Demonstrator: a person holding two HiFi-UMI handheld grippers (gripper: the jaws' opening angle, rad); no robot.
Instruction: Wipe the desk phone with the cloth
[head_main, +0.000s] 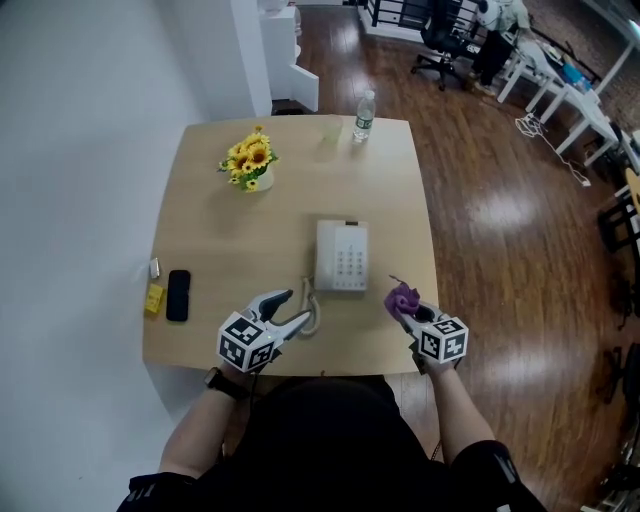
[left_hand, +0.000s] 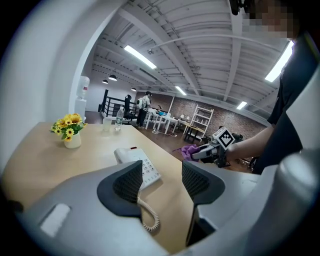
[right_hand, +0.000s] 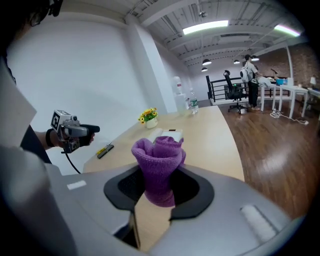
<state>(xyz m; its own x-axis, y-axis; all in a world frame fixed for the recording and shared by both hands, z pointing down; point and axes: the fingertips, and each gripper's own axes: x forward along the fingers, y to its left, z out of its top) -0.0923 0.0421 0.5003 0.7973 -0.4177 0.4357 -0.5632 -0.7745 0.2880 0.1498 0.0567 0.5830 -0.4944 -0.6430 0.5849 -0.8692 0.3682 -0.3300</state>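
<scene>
A white desk phone lies near the front middle of the wooden table, its coiled cord trailing toward me. My left gripper hovers open just left of the cord, nothing between its jaws; the phone shows past its fingers. My right gripper sits right of the phone, shut on a bunched purple cloth. In the right gripper view the cloth stands upright between the jaws, with the phone beyond it.
A pot of yellow flowers stands at the back left, a water bottle and a clear cup at the far edge. A black mobile and a small yellow item lie at the left edge. Office furniture stands far right.
</scene>
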